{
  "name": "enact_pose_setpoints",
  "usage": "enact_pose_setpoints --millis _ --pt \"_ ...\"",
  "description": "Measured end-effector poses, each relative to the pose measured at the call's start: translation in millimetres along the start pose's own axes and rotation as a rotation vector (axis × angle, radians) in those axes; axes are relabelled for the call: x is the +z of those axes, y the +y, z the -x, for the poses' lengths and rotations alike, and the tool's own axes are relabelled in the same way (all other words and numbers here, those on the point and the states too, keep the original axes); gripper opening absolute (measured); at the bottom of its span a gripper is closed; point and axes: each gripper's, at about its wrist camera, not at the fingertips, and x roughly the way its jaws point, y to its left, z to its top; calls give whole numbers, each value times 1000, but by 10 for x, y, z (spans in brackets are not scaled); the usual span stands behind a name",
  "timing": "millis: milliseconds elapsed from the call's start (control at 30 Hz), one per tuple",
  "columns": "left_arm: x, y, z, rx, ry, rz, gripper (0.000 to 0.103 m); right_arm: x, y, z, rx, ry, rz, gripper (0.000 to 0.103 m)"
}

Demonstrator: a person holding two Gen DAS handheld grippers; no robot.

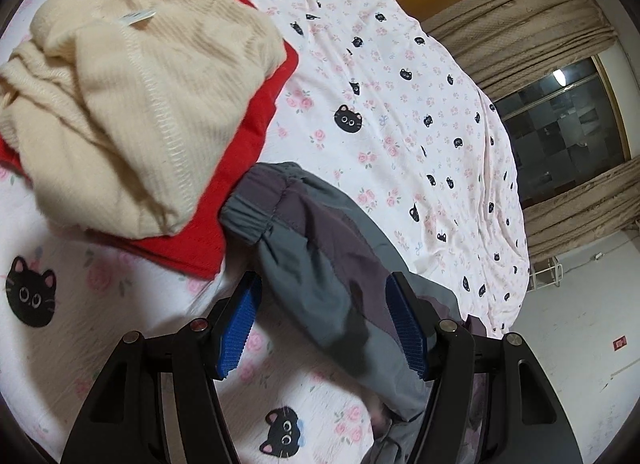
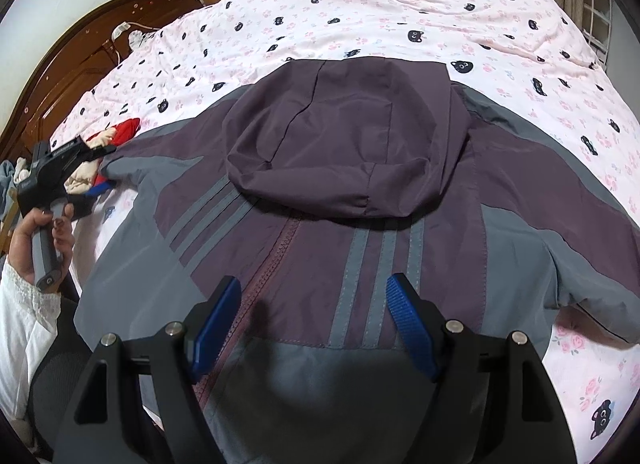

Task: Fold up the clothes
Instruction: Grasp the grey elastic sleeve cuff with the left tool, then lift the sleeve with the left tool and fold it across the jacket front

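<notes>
home bedroom: bed (image 2: 360, 3), headboard (image 2: 80, 63), curtains (image 1: 520, 23)

Each gripper is matte black plastic, its two angular arms pinned with round silver screw heads. The left gripper (image 1: 322, 328) and the right gripper (image 2: 316, 326) both carry ribbed blue pads (image 1: 236, 334) on the inner faces of their fingers. The left tool has a grey handle (image 2: 45, 254) below a boxy black body. The person wears a white sleeve (image 2: 22, 328) with a lacy cuff.

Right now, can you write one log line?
step: sleeve fold | left tongs: open, straddling sleeve | right tongs: open | purple-and-grey hooded jacket: flat on cat-print bedsheet
</notes>
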Motion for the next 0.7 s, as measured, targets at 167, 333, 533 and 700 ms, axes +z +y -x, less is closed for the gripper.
enact_pose_setpoints --millis 167,333,533,700 --pt "3 -40 14 -10 -32 -16 45 -16 38 -5 -6 5 19 77" --pt "14 -66 16 -15 -45 -38 22 -9 -3 33 -8 -10 6 77" --pt "25 -67 46 -47 -63 -34 7 -3 -164 85 13 -28 -64 77" --pt "5 -169 105 -36 -102 -86 4 -13 -245 141 21 -46 -97 77"
